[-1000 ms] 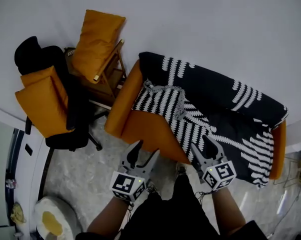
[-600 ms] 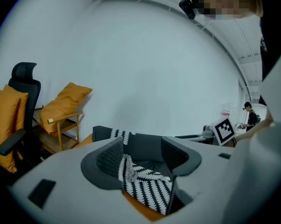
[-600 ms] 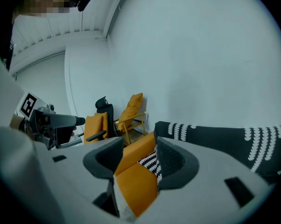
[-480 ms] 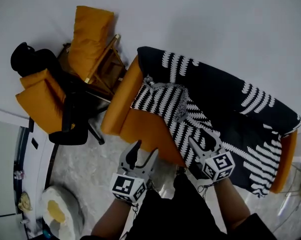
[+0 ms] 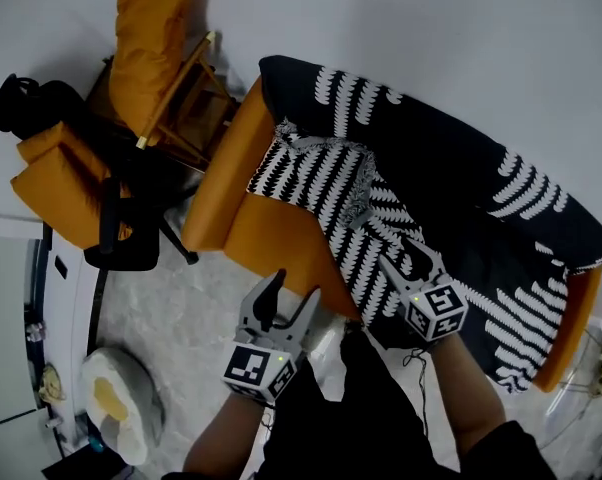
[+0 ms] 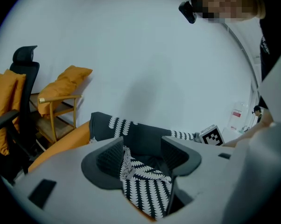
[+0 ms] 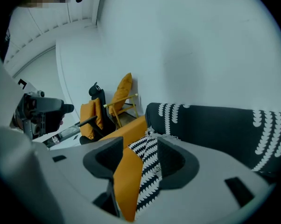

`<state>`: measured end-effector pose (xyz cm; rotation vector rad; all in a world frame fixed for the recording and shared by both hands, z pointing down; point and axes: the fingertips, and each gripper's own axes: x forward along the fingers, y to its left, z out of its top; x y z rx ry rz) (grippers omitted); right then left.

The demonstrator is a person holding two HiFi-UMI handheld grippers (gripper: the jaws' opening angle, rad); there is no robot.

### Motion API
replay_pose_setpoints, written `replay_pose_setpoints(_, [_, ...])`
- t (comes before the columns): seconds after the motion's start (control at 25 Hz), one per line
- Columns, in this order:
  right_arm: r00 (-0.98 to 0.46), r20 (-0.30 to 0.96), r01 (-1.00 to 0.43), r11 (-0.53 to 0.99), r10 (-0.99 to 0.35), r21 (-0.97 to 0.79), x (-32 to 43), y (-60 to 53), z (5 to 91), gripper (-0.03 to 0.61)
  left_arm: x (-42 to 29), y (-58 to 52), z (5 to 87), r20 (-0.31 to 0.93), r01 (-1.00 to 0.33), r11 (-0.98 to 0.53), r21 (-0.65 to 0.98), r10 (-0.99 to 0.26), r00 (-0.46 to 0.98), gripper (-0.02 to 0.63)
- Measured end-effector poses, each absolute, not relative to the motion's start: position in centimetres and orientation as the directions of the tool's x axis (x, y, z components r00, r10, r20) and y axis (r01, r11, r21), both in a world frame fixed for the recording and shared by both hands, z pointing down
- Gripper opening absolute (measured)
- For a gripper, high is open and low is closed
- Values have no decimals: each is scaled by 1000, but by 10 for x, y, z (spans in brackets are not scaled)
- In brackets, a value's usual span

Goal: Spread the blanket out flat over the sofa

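The left gripper [image 5: 289, 296] hangs over the floor, its jaws wide apart and empty. At its 12 o'clock the sofa [image 5: 226, 193] has a bare orange end, where the blanket [image 5: 451, 198] lies folded back. It is best to grip this fold low and draw it toward 9 o'clock. The right gripper [image 5: 406, 265], at 3 o'clock, is also open and holds nothing.

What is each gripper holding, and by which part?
Nothing: the left gripper and right gripper are both open; the blanket lies beyond them on the sofa.

Right claw [image 5: 401, 261] edged farther forward over blanket [image 5: 433, 183].
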<state>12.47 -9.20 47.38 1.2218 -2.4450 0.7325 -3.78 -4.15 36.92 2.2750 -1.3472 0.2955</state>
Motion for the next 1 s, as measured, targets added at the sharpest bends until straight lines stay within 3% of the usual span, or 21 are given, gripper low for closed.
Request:
replay_pose_setpoints(0.44, [-504, 637, -854, 449, -583, -264, 143, -131, 626, 239, -34, -69, 458, 461, -841, -437, 318, -704, 540, 244])
replay_pose_setpoints(1.0, [-380, 834, -786, 615, -399, -64, 143, -140, 774, 248, -30, -60, 538, 527, -834, -388, 392, -648, 550, 244])
